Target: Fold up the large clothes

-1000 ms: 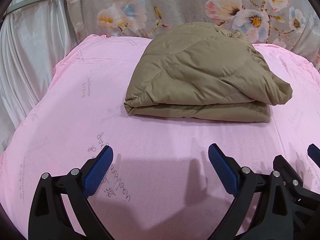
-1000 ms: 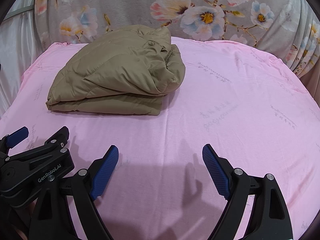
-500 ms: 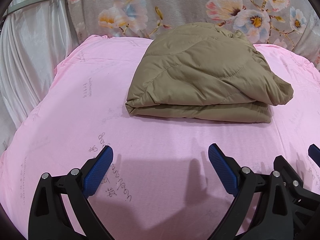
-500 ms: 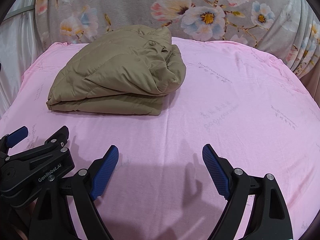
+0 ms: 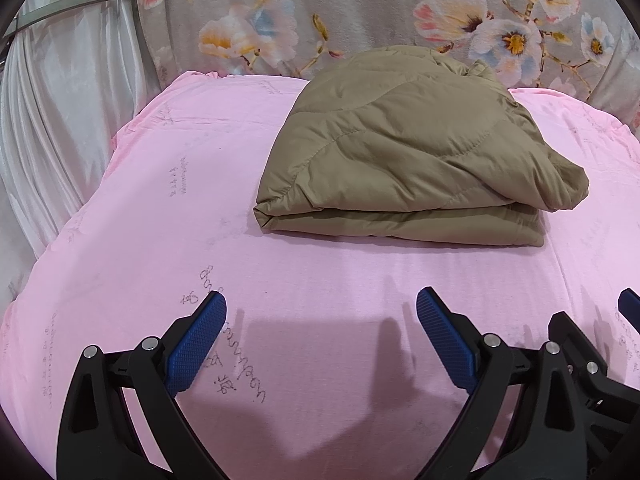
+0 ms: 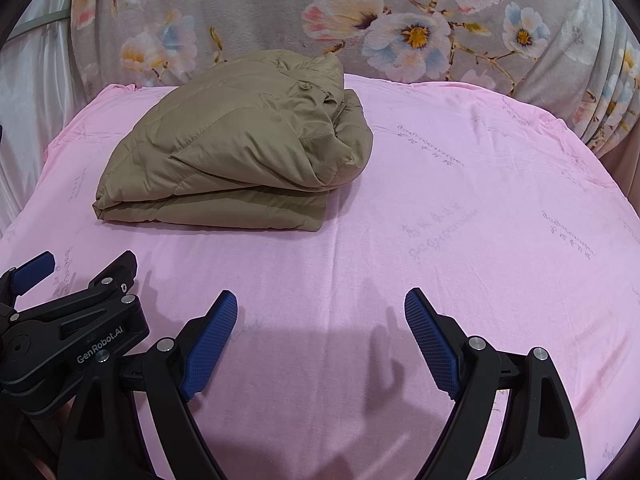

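A khaki quilted puffer jacket (image 5: pixel 408 152) lies folded into a thick bundle on the pink sheet (image 5: pixel 168 216), toward the back. It also shows in the right wrist view (image 6: pixel 240 152), at the back left. My left gripper (image 5: pixel 320 300) is open and empty, hovering over the sheet in front of the jacket. My right gripper (image 6: pixel 320 300) is open and empty, to the right of the left one and in front of the jacket's right end. Neither touches the jacket.
A grey floral fabric (image 5: pixel 360 12) hangs behind the pink surface. A white curtain (image 5: pixel 52 112) hangs at the left. The pink sheet (image 6: pixel 500 220) stretches to the right of the jacket. The left gripper's body (image 6: pixel 68 332) shows in the right wrist view.
Almost nothing has changed. The left wrist view has shifted very slightly, so the jacket sits a touch further right in it. Both grippers stay open.
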